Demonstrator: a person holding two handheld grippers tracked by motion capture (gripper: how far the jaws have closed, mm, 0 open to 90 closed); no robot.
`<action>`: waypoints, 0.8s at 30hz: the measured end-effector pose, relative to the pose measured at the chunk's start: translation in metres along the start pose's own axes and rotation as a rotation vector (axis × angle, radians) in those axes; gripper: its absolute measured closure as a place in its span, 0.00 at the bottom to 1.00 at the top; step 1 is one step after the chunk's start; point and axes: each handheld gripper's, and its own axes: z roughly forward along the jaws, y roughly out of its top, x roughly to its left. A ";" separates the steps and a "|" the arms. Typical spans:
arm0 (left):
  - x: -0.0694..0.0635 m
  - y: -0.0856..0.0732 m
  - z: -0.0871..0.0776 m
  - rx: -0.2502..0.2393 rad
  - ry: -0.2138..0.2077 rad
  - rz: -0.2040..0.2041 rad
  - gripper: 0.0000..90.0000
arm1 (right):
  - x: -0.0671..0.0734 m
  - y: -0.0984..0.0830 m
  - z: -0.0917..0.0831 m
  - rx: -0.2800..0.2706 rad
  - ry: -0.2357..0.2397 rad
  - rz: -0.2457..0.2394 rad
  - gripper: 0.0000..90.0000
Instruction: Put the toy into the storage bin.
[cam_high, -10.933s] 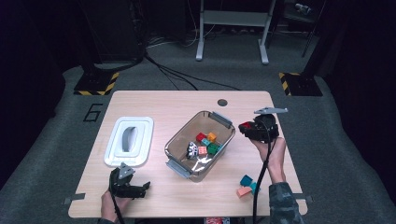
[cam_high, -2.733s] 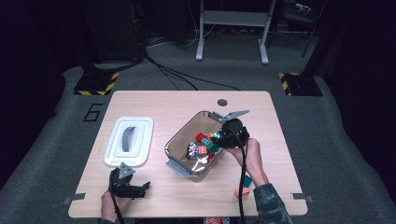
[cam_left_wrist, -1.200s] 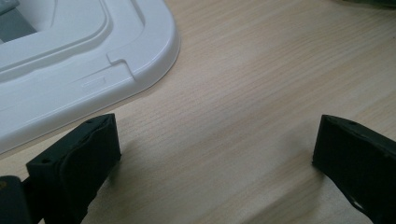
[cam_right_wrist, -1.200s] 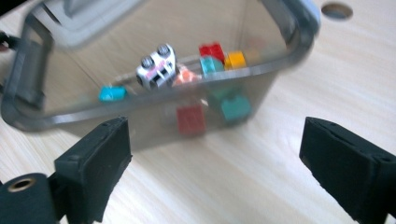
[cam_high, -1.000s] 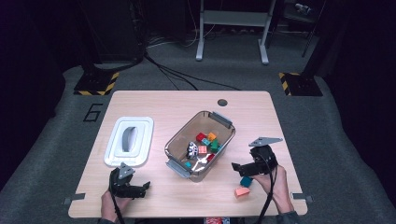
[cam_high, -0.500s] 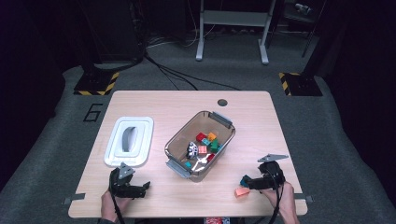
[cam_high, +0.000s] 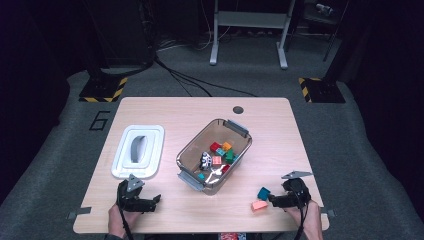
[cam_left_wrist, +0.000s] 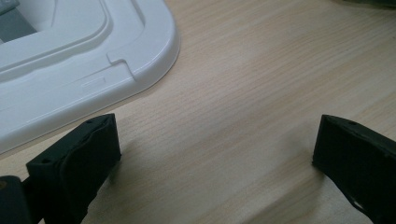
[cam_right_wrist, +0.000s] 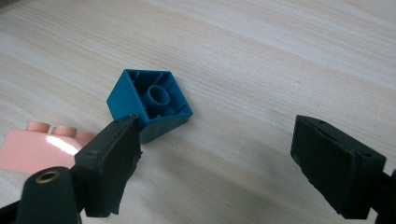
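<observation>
A teal block (cam_high: 263, 193) lies hollow side up on the table's front right, with a pink brick (cam_high: 259, 205) just in front of it. My right gripper (cam_high: 273, 199) sits low beside them, pointing left at the pair. In the right gripper view the teal block (cam_right_wrist: 149, 100) lies just past the left jaw's tip and the pink brick (cam_right_wrist: 37, 151) to its left. The right gripper (cam_right_wrist: 215, 144) is open; its jaws have just been closing a little, with bare wood between them. My left gripper (cam_high: 154, 200) rests open at the front left, the left gripper (cam_left_wrist: 215, 149) spanning bare table.
A clear plastic bin (cam_high: 240, 129) with grey handles holds several coloured blocks at the table's centre. Its white lid (cam_high: 137, 150) lies left of it, and the lid's corner (cam_left_wrist: 70, 60) is just ahead of the left jaws. The table's front edge is close to both hands.
My right gripper has come down and toward the table's front edge, settling low beside the teal block and pink brick. The left gripper has stayed put.
</observation>
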 end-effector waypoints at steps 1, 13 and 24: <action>0.000 0.000 0.000 0.000 0.000 0.000 0.01 | 0.000 0.000 0.001 0.001 -0.004 -0.005 0.17; 0.000 0.000 0.000 -0.003 0.001 0.001 0.01 | 0.004 0.009 0.013 0.018 -0.075 -0.010 0.18; 0.000 0.000 0.000 0.001 0.000 -0.001 0.01 | 0.015 0.024 0.022 -0.066 -0.040 0.050 0.16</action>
